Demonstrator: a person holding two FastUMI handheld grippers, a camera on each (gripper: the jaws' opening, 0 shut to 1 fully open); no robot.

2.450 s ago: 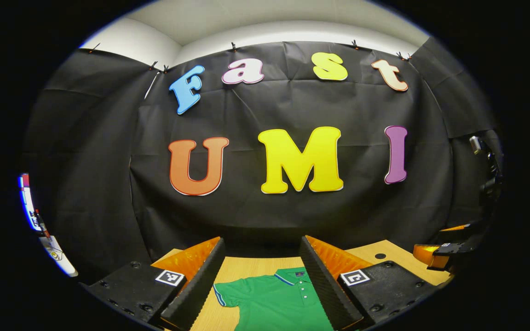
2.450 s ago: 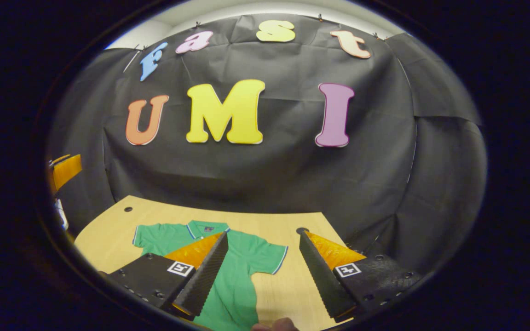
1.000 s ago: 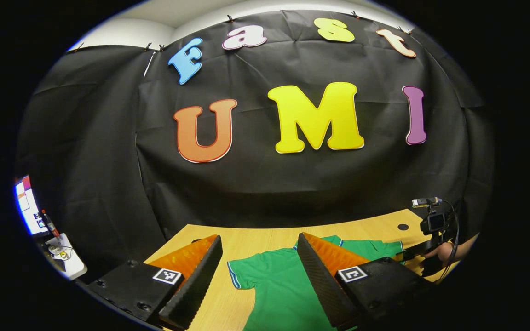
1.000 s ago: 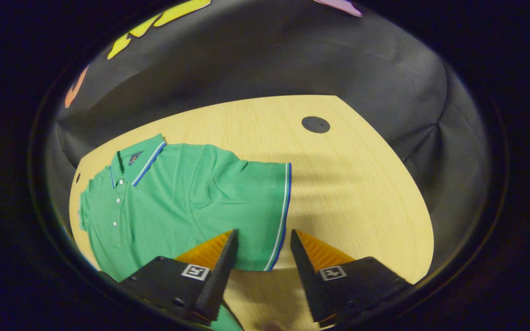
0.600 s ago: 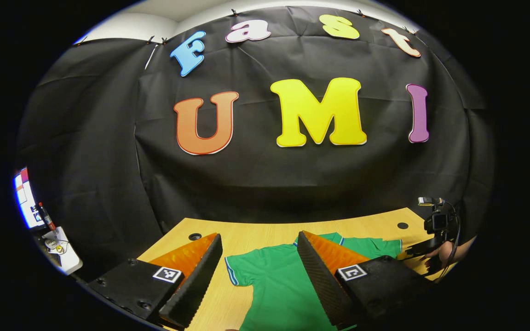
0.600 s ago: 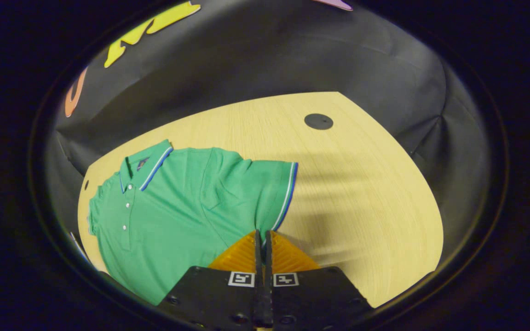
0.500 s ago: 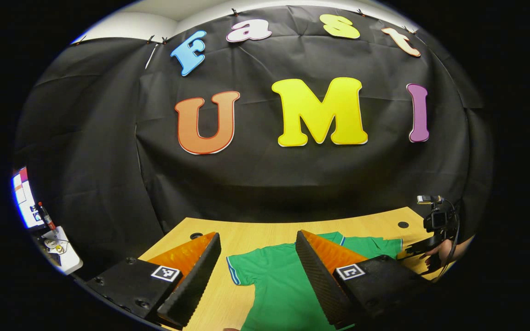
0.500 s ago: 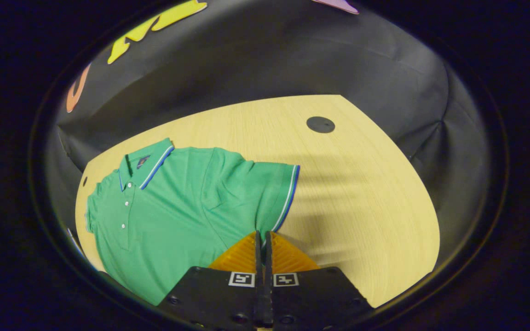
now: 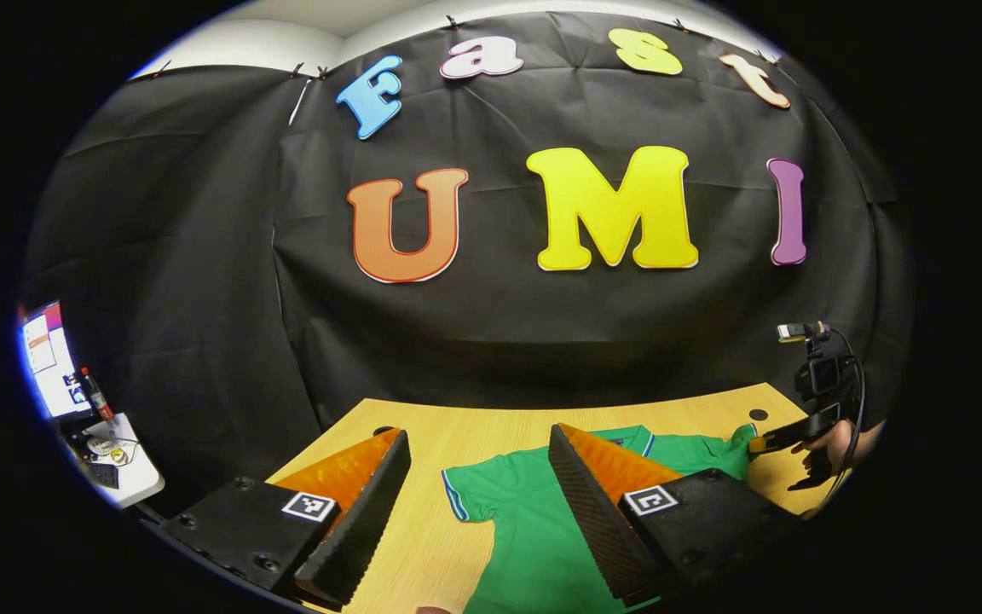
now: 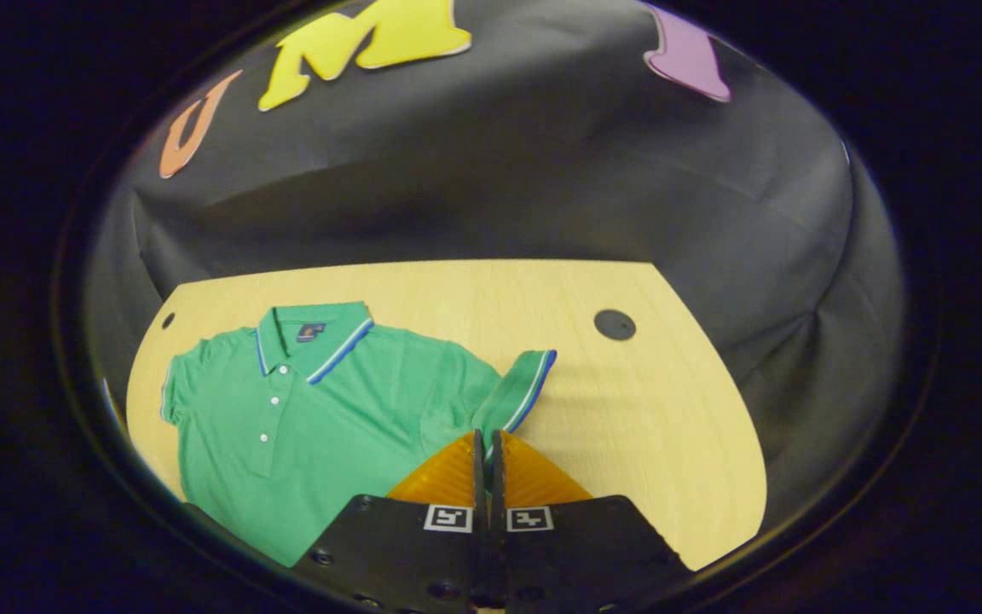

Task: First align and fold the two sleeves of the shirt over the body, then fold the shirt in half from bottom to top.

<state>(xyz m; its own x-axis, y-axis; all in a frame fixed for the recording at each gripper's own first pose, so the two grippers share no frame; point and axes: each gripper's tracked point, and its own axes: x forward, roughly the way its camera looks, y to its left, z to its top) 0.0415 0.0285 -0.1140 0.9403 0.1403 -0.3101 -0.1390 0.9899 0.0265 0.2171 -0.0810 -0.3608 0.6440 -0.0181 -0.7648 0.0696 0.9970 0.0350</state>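
- Our right gripper (image 10: 484, 443) has its fingers clenched on the cuff of the right sleeve (image 10: 518, 388) of the green short-sleeved polo shirt (image 10: 320, 409), lifting that striped cuff off the surface so it stands up and folds.
- Our left gripper (image 9: 478, 503) hovers with fingers spread apart, grasping nothing, above the shirt's left sleeve (image 9: 467, 493).
- The shirt lies flat, collar towards the black cloth wall (image 10: 491, 170), on the pale wooden surface (image 10: 653, 409).
- In the left gripper view, a hand (image 9: 832, 443) holds the right gripper at the far sleeve.
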